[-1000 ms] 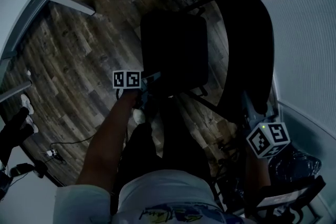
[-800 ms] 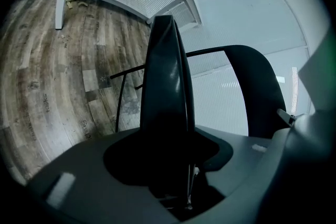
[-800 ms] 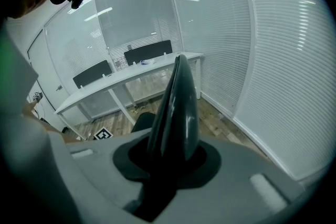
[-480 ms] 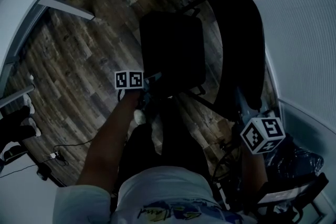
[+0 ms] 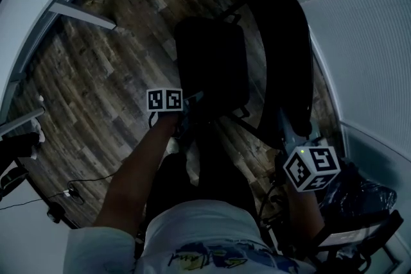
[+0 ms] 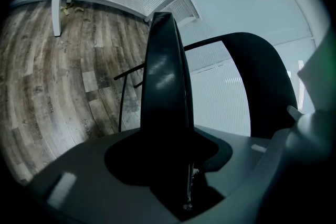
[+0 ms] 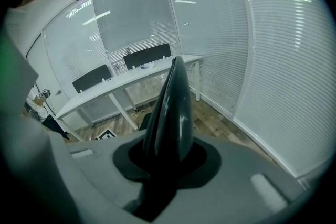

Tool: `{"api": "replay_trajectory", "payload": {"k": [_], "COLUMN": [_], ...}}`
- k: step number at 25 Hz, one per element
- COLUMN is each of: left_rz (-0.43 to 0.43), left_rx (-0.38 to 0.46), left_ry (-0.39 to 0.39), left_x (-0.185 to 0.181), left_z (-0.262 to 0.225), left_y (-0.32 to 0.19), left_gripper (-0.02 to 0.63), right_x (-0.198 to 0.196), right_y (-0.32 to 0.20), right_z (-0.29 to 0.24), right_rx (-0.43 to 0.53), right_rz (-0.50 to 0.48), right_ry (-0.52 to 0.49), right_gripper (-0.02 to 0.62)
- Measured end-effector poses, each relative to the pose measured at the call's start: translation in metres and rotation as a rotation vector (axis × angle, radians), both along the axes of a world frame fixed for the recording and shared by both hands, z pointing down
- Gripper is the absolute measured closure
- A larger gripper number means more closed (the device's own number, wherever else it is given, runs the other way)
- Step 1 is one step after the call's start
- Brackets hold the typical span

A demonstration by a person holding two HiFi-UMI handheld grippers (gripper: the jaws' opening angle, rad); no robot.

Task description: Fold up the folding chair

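The black folding chair stands on the wood floor in front of me, with its seat [image 5: 212, 64] towards me and its curved backrest [image 5: 282, 54] on the right. My left gripper [image 5: 191, 101] is shut on the seat's near edge. From the left gripper view the seat [image 6: 164, 86] rises edge-on out of the jaws, and the backrest [image 6: 262, 81] shows behind it. My right gripper [image 5: 290, 131] is shut on the backrest's lower end. The backrest [image 7: 173, 102] stands edge-on between the jaws in the right gripper view.
A white table leg [image 5: 83, 13] crosses the floor at upper left. Blind-covered glass walls [image 5: 366, 42] close in on the right. A cable [image 5: 70, 192] lies at lower left and a dark bag [image 5: 366, 202] at lower right. A white desk [image 7: 126, 84] with black chairs stands beyond.
My left gripper has risen a little with the seat's near edge, so the seat tips up slightly. The right gripper keeps its hold on the backrest and barely shifts.
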State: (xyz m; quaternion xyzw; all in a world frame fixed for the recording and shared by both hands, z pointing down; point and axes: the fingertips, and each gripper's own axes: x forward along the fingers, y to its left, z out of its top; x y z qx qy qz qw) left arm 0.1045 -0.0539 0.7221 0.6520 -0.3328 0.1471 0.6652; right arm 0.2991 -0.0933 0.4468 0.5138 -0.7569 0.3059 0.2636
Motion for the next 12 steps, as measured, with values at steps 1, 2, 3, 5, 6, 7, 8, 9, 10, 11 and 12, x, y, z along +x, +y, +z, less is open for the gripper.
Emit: {"api": "replay_trajectory", "payload": {"k": [1, 2, 3, 5, 6, 7, 8, 9, 10, 11, 12], "left_rz": [0.002, 0.003, 0.005, 0.014, 0.019, 0.024, 0.028, 0.032, 0.035, 0.038, 0.041], "left_rx": [-0.002, -0.004, -0.007, -0.012, -0.013, -0.015, -0.016, -0.018, -0.02, -0.022, -0.025], "left_ry": [-0.004, -0.008, -0.011, -0.015, -0.016, -0.015, -0.013, -0.01, -0.007, -0.006, -0.006], "left_x": [0.001, 0.003, 0.005, 0.012, 0.015, 0.018, 0.021, 0.024, 0.027, 0.031, 0.034], "left_z": [-0.002, -0.004, -0.005, -0.009, -0.012, -0.014, -0.018, -0.021, -0.024, -0.026, -0.029], "left_y": [0.0, 0.0, 0.0, -0.001, -0.002, -0.002, -0.002, -0.003, -0.003, -0.004, -0.005], "left_gripper": [0.391, 0.391, 0.391, 0.394, 0.396, 0.397, 0.399, 0.4, 0.403, 0.405, 0.405], "right_x": [-0.001, -0.002, -0.002, -0.003, -0.004, -0.005, -0.007, -0.009, -0.011, -0.012, -0.012], "right_y": [0.0, 0.001, 0.001, 0.001, 0.002, 0.003, 0.003, 0.003, 0.003, 0.003, 0.004], "right_z": [-0.001, -0.002, -0.003, -0.005, -0.006, -0.007, -0.009, -0.01, -0.012, -0.013, -0.014], "right_rx": [0.0, -0.001, -0.001, 0.001, 0.002, 0.002, 0.002, 0.002, 0.002, 0.002, 0.002], "right_rz": [0.001, 0.002, 0.003, 0.004, 0.002, 0.001, -0.001, -0.002, -0.002, -0.002, -0.002], "right_ry": [0.0, 0.0, 0.0, -0.002, -0.004, -0.008, -0.012, -0.016, -0.021, -0.027, -0.032], "right_gripper": [0.518, 0.518, 0.518, 0.518, 0.517, 0.514, 0.512, 0.512, 0.509, 0.508, 0.506]}}
